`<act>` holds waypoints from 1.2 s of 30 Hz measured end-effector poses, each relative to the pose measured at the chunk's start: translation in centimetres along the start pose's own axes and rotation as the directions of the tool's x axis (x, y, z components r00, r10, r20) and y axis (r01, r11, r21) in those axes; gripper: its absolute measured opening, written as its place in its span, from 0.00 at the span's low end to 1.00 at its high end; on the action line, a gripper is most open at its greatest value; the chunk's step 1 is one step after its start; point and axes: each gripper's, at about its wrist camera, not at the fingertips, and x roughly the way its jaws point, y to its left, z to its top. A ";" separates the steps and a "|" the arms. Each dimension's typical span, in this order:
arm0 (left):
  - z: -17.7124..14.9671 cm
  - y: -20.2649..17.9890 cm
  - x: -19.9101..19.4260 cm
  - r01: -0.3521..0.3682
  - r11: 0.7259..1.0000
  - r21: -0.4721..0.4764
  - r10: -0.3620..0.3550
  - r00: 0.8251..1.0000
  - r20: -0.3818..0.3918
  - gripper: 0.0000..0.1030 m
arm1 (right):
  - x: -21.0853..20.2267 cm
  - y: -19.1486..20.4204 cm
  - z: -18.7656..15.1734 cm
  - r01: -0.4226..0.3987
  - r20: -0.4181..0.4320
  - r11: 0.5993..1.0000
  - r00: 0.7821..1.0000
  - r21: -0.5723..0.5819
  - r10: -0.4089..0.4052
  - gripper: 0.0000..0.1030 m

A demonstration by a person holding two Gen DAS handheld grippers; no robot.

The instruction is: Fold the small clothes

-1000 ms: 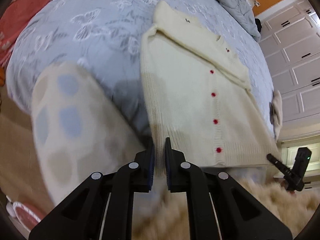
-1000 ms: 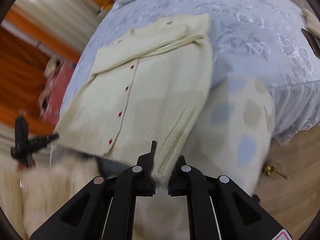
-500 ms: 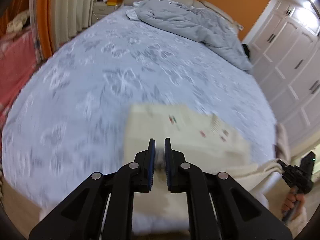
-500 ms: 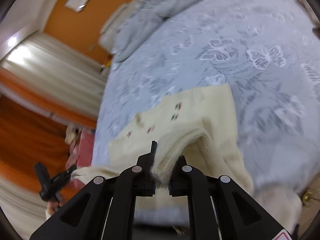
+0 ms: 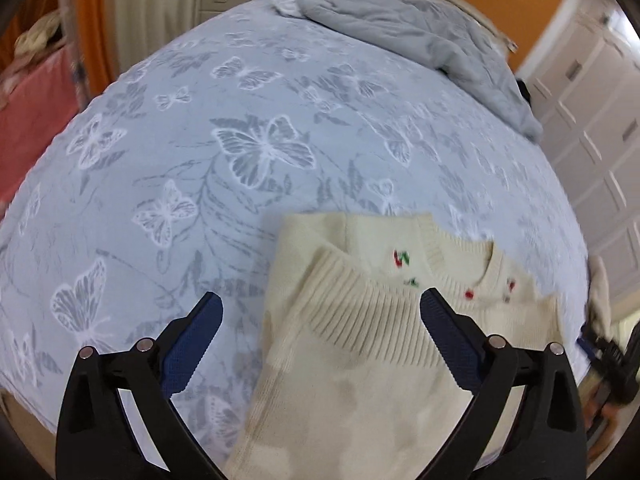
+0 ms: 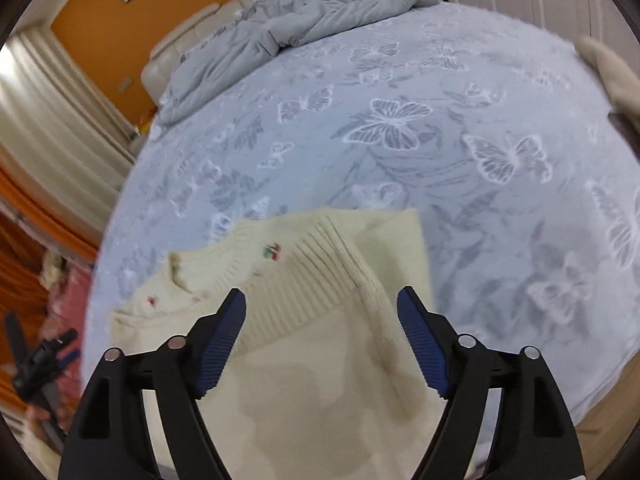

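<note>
On the bed (image 5: pixel 200 168), near its front edge, your cream cardigan (image 5: pixel 360 360) lies folded, a rumpled grey duvet (image 5: pixel 420 32) far behind. Both your left hand-held gripper (image 5: pixel 320 316) and right hand-held gripper (image 6: pixel 322 312) are spread wide, released. Only your left view shows white wardrobe doors (image 5: pixel 600 112).

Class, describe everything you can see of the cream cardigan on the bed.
The cream cardigan is a soft knit with ribbed bands, small red buttons and red-green embroidery. It lies folded near the edge of the butterfly-patterned bedspread, its ribbed hem laid up near the neckline. Both the left gripper and right gripper are open above it, gripping nothing.
</note>
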 end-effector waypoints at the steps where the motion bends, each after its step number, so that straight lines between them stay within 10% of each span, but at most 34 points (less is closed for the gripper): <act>1: 0.0 -0.3 0.9 -0.008 1.000 0.017 0.008 1.000 -0.022 0.94 | 0.8 0.0 0.1 0.024 -0.023 0.999 0.999 -0.029 -0.024 0.75; 6: 0.0 -0.8 6.2 0.006 1.000 0.014 -0.004 0.989 -0.146 0.85 | 4.9 0.2 1.3 0.062 -0.096 0.995 0.993 -0.081 -0.069 0.75; 8: -0.1 -0.8 7.5 0.003 1.000 0.002 -0.003 0.982 -0.190 0.54 | 6.4 0.4 1.5 0.061 -0.118 0.994 0.990 -0.092 -0.072 0.69; 10: -0.1 -0.7 7.8 -0.027 1.000 0.000 0.027 0.982 -0.188 0.23 | 8.2 0.6 1.4 0.016 -0.184 0.995 0.982 -0.097 -0.033 0.08; 11: 0.2 -0.3 7.3 -0.024 1.000 -0.019 0.020 0.984 -0.176 0.11 | 8.4 0.8 1.3 0.014 -0.212 0.995 0.977 -0.097 -0.035 0.09; 19: 5.5 -0.6 -0.5 0.076 0.996 -0.049 -0.076 0.997 0.009 0.09 | -1.1 1.7 5.8 -0.158 0.079 0.987 0.984 -0.014 0.158 0.07; 24: 8.0 -1.8 6.8 -0.024 0.999 -0.044 0.019 0.995 -0.097 0.13 | 8.2 -0.6 7.0 -0.031 -0.094 0.997 0.995 0.071 0.037 0.11; 27: 6.1 -1.0 11.7 -0.165 0.986 -0.033 0.155 0.966 -0.209 0.15 | 12.3 -1.4 5.4 0.113 -0.213 0.993 0.971 0.018 -0.106 0.17; 33: 3.9 -0.7 5.9 -0.113 0.991 -0.072 0.107 0.991 -0.079 0.34 | 2.9 1.4 3.7 0.082 0.062 0.997 0.995 -0.006 -0.081 0.26; 36: 1.9 -2.2 3.4 -0.052 0.995 -0.082 0.046 0.997 -0.063 0.34 | 2.7 5.7 1.9 -0.039 0.005 0.995 0.999 -0.096 0.040 0.21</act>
